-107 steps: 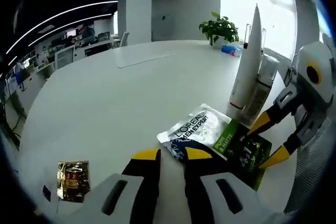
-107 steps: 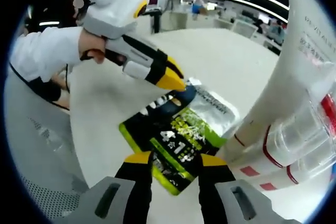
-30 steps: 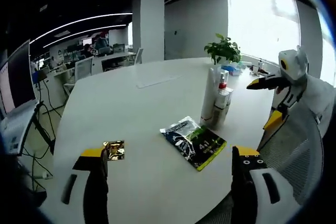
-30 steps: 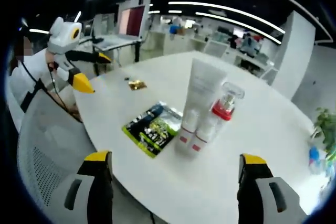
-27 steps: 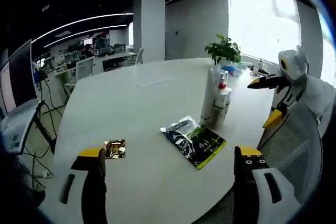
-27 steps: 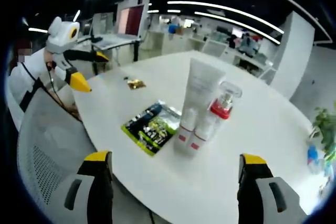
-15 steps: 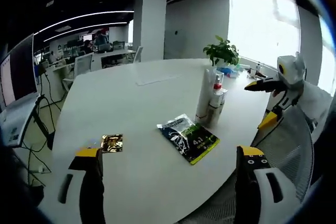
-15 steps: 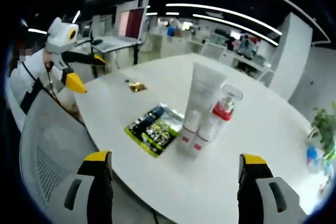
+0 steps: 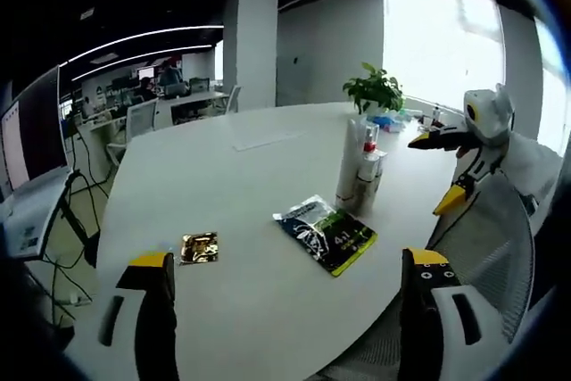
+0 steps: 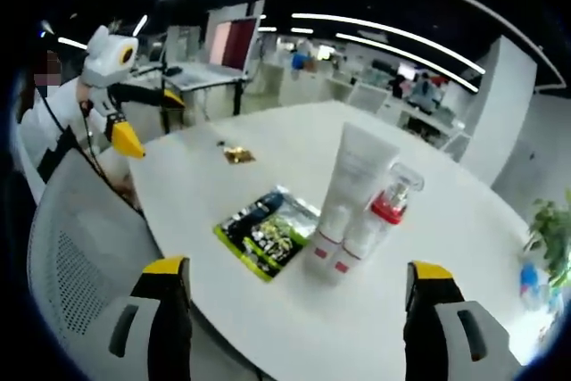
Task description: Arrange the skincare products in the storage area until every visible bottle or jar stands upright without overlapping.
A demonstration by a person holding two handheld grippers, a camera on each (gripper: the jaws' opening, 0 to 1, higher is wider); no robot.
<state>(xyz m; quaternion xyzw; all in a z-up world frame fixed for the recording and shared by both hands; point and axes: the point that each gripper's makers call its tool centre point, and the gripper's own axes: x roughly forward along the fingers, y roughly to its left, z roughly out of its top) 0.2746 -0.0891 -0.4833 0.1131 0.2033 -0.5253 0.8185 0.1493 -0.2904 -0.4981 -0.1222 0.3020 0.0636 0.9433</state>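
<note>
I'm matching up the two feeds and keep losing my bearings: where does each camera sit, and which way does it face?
Left gripper view: rides the left gripper, jaws wide apart, looking across the white table toward the windows; the right gripper shows there.
Right gripper view: rides the right gripper, jaws wide apart, facing the office; the left gripper and a white sleeve show there.
Shared: white tube, pump bottle, green sachet, gold packet.

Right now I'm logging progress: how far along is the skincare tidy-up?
Done: the white tube and the red-capped bottle stand upright, side by side. In hand: nothing; the left claw and right claw are open, held back from the table. Left: the sachet pack lies flat.
</note>
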